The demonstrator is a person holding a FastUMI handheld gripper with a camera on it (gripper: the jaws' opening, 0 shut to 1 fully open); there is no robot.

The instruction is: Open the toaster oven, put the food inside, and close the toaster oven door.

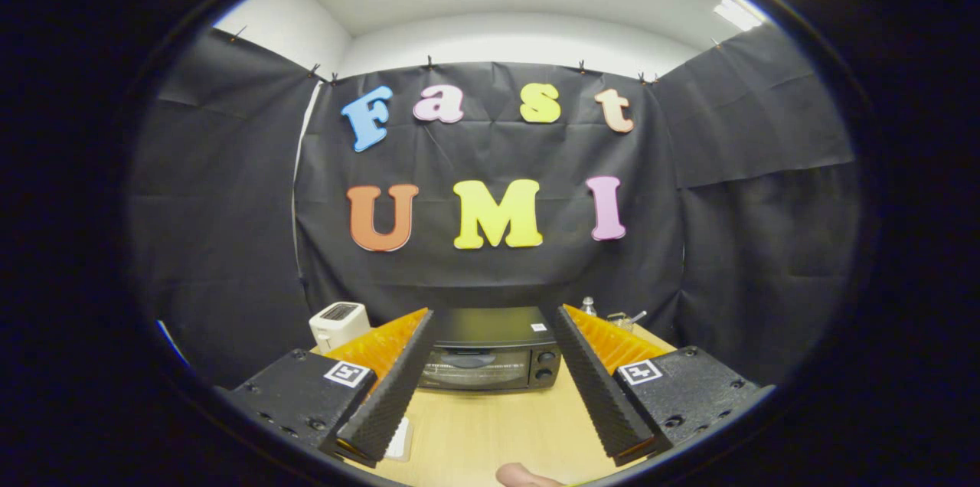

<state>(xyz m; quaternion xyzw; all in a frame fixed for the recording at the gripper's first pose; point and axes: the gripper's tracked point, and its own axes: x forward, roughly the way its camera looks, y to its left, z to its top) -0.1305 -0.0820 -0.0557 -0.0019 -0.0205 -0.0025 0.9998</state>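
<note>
the gripper (490,334) gapes wide, empty; the boxy black metal toaster oven (490,353) looks rigid, heavy—grip its door handle (468,359).

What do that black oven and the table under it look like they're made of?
The toaster oven, beyond the open gripper fingers, looks like black painted metal with a slight sheen on top; its closed door seems to be dark glass, since it reflects faintly. The table looks like pale wood or wood-look laminate: faint grain lines, matte finish. Which of the two, I cannot tell.
</note>
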